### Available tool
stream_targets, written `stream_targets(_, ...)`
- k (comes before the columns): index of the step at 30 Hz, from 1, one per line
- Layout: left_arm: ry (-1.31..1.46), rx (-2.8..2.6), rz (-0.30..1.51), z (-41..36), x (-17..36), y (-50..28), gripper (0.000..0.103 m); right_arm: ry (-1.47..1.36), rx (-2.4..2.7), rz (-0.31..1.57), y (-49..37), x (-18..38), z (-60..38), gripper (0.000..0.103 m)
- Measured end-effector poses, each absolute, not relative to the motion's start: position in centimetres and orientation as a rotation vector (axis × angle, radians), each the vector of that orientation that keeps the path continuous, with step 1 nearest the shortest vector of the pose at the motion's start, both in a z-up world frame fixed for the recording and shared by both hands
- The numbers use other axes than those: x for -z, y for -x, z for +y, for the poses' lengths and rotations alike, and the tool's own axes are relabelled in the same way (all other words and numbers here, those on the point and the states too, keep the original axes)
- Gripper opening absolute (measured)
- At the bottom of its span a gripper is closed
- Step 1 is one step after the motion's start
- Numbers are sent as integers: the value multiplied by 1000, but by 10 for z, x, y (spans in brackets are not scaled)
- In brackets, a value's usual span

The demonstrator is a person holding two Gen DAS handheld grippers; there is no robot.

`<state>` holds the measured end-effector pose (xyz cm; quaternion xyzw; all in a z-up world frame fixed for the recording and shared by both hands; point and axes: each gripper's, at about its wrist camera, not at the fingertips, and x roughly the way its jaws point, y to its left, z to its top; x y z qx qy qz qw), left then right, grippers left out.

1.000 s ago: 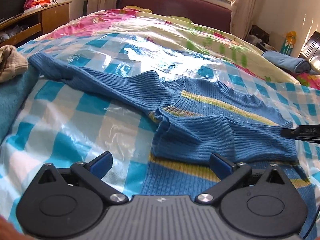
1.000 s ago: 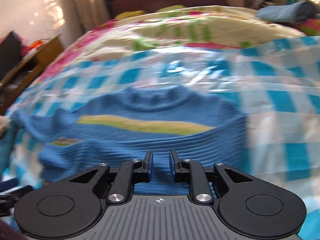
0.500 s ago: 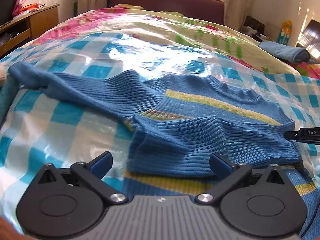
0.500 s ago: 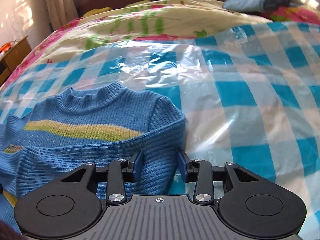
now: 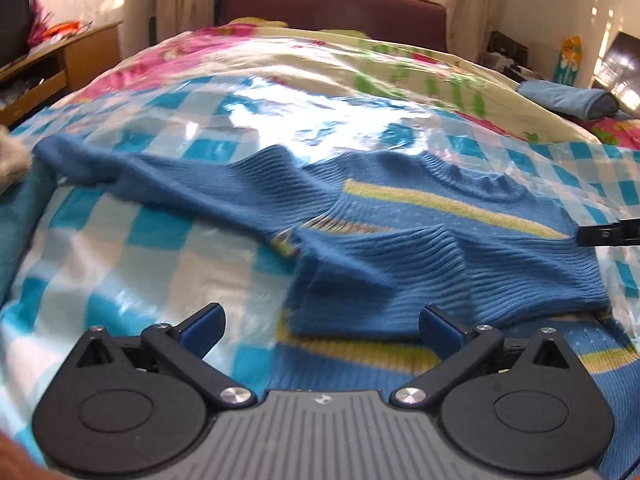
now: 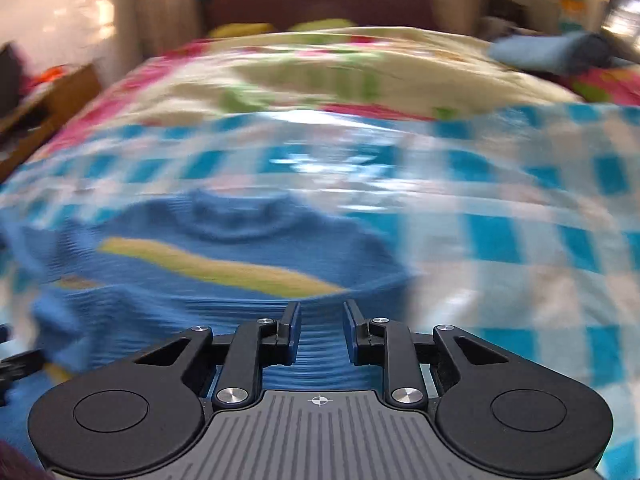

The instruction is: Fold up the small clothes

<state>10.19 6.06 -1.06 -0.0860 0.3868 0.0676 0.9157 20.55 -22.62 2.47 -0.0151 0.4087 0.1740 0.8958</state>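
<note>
Sweater (image 5: pixel 400 240), blue ribbed knit with a yellow stripe, lay on glossy checked plastic sheet (image 5: pixel 120 264) ahead of both tools. Left gripper (image 5: pixel 320 326) gaped wide, gripping nothing. Right gripper (image 6: pixel 320 334) was closing over the knit, pads not pressing it.

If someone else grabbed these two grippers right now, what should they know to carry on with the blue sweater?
Left gripper: open, empty, at the sweater's near edge.
Right gripper: jaws closing over the knit, nothing pinched that I can see.
Sweater: flat on the checkered sheet, collar away from you.
Done: one sleeve folded across the chest.
Left: the other sleeve lies stretched out sideways; fold it in, then the body.
</note>
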Motion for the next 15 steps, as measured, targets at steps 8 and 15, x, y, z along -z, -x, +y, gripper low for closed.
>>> stream_targets(8,244,-154,801,79,19,-93,103,209,-806,845,-202,-15,-96,33)
stream_targets(15,271,-129,797,85,26,-94,103,358,-898,900,-218,5,-34,34)
